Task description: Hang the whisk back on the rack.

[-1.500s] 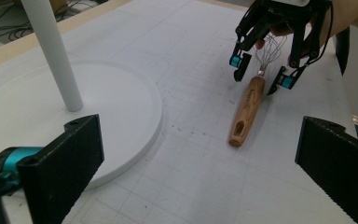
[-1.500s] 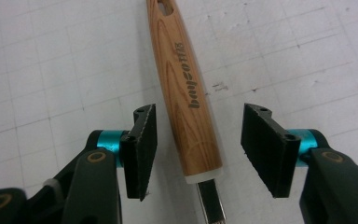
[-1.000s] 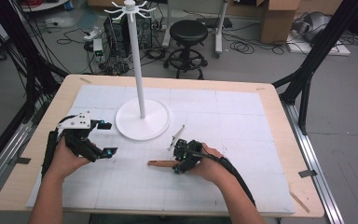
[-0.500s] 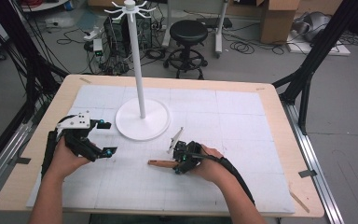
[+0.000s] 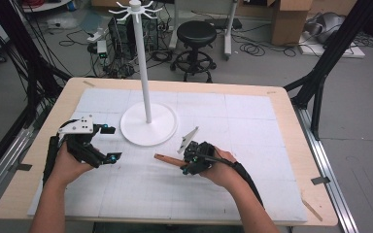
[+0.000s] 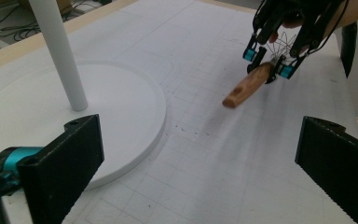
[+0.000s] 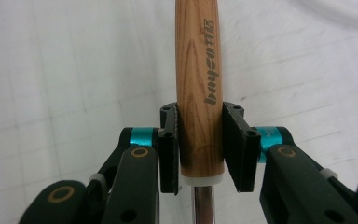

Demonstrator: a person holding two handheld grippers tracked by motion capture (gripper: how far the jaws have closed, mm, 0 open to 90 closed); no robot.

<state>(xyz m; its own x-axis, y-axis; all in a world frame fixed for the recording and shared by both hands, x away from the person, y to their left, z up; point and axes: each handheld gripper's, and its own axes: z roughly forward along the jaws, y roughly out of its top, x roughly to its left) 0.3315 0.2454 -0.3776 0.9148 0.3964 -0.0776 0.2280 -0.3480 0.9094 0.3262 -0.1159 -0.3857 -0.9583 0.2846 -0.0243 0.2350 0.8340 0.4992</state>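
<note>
Worktop [image 5: 281, 145]: pale wood board, covered by a white gridded mat [image 5: 243, 121].
Stand [image 5: 148, 127]: white round base with a tall white pole, on the mat toward the far left part of the worktop; short pegs spread at the pole's top.
Whisk [image 5: 169, 160]: wooden handle with printed lettering, sticking out leftward from the right gripper, near the middle of the worktop and just off the near edge of the stand's base. In the left gripper view thin wire loops show behind the handle; it looks lifted slightly off the mat, though that is hard to tell.
Right gripper [image 7: 199, 149]: jaws closed tight on the whisk handle, one pad on each side near its white collar, where a metal stem begins; held in the person's right hand near the worktop's middle, a little toward the near edge.
Left gripper [image 6: 200, 154]: jaws wide apart with nothing between them; held in the left hand near the worktop's left edge, beside the stand's base, pointing toward the whisk.
Grey plate [image 5: 188, 139]: thin triangular piece just beyond the right gripper.
</note>
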